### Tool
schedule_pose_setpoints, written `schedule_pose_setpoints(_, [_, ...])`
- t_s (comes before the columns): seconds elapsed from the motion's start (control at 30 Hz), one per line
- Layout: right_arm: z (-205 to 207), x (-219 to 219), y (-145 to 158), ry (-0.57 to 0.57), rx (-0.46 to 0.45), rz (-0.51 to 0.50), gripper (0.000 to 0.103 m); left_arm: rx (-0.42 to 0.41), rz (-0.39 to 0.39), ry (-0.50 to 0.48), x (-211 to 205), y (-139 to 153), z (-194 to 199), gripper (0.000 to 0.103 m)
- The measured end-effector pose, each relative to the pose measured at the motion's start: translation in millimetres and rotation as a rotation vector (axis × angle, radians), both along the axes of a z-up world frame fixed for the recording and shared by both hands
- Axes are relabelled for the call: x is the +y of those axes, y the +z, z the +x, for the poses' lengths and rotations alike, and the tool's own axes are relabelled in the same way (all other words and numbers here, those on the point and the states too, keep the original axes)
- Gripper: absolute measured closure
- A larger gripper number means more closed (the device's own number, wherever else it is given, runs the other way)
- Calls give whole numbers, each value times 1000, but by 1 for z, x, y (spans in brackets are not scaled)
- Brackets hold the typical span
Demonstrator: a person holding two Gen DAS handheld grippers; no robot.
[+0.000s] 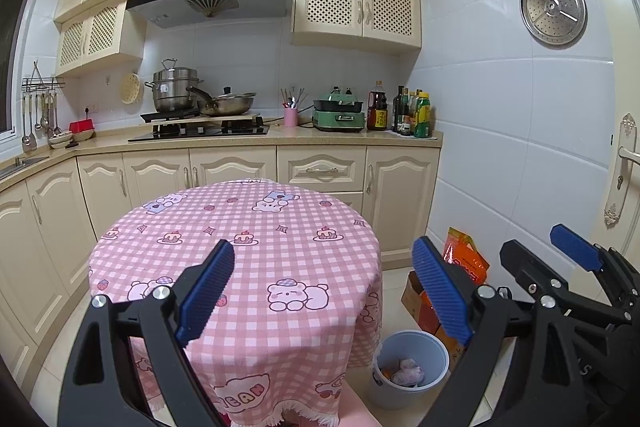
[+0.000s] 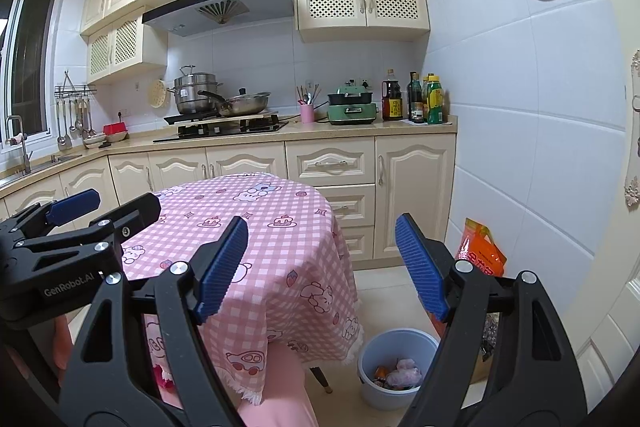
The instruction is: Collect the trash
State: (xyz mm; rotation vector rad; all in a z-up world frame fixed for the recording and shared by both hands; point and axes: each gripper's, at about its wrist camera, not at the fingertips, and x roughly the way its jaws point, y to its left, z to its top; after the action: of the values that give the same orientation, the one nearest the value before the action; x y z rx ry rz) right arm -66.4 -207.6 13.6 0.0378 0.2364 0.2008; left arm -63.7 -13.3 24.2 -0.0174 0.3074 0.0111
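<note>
Both claws hang spread and hold nothing, the left claw [image 1: 324, 291] and the right claw [image 2: 320, 267], since the pink desk [image 1: 256, 227] looks bare. The trash [image 2: 400, 373] sits in the blue bin [image 2: 372, 347] at the lower right, on the floor

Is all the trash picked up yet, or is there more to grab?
It looks nearly done. The blue bin on the floor beside the table already has crumpled wrappers in it, and no trash shows on the pink checked cloth. Nothing is in hand: the left gripper and right gripper both stand open with nothing between their fingers. I can't see any trash left to collect from here.
</note>
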Motion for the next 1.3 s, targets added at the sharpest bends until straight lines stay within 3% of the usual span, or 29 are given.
schedule_pose_setpoints(1.3, [3,-5,-8,-8,30,-5,24,20,6,0,-3,-5,4,14])
